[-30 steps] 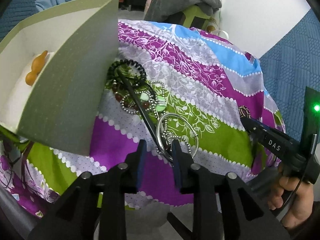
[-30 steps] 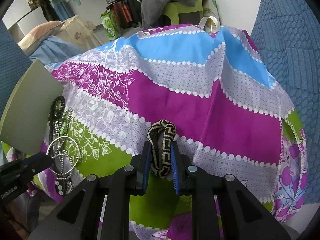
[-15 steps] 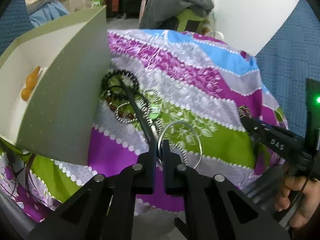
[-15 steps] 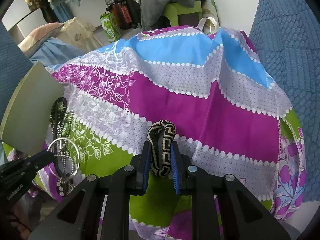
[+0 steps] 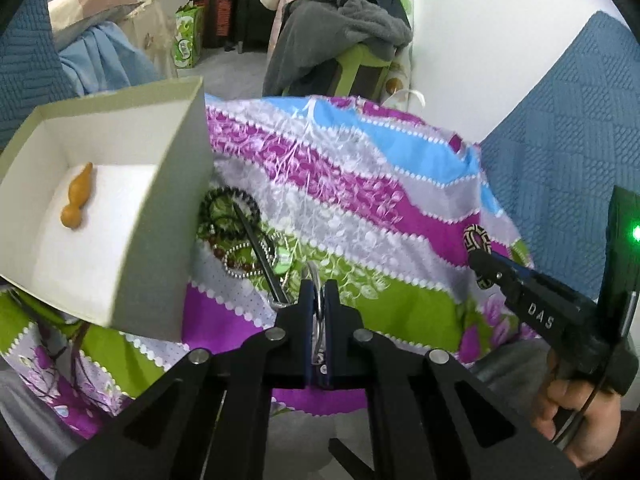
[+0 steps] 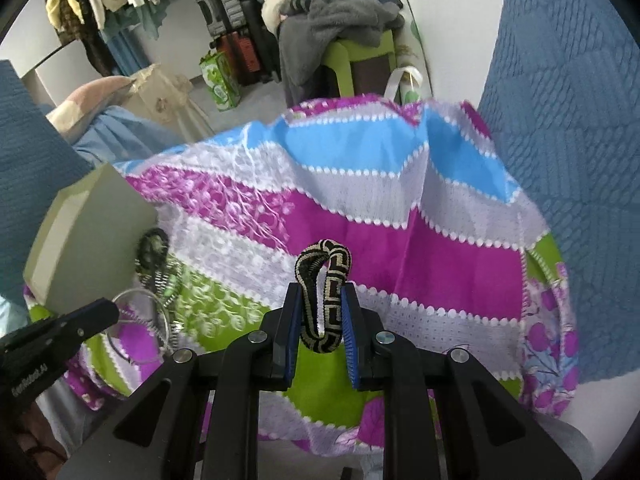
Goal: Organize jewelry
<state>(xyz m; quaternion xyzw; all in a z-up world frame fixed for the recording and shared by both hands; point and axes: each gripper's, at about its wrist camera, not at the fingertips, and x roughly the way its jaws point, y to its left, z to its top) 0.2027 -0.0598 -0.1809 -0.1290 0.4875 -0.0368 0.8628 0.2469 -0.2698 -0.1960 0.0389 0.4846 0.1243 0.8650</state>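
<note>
Black and blue-padded, the left hand-held gripper (image 5: 319,294) is clamped nearly closed on a thin silver metal ring (image 5: 314,280), which stands edge-on between its pads just above the striped purple, green and blue floral cloth (image 5: 360,216). The right hand-held gripper (image 6: 320,312) is pinched on a woven black-and-cream patterned band (image 6: 325,280), its loop rising above the fingertips; from the left wrist view this band (image 5: 477,240) is well to the right of the ring. Just past the ring, a tangle of jewelry lies on the cloth: a silver ball-chain strand (image 5: 240,264), a dark slim rod (image 5: 260,256) across it, and a black coiled loop (image 5: 228,208) farther on. Beside them to the left sits an open pale green cardboard box (image 5: 168,216), holding an orange gourd-shaped piece (image 5: 78,196) on its white floor.
</note>
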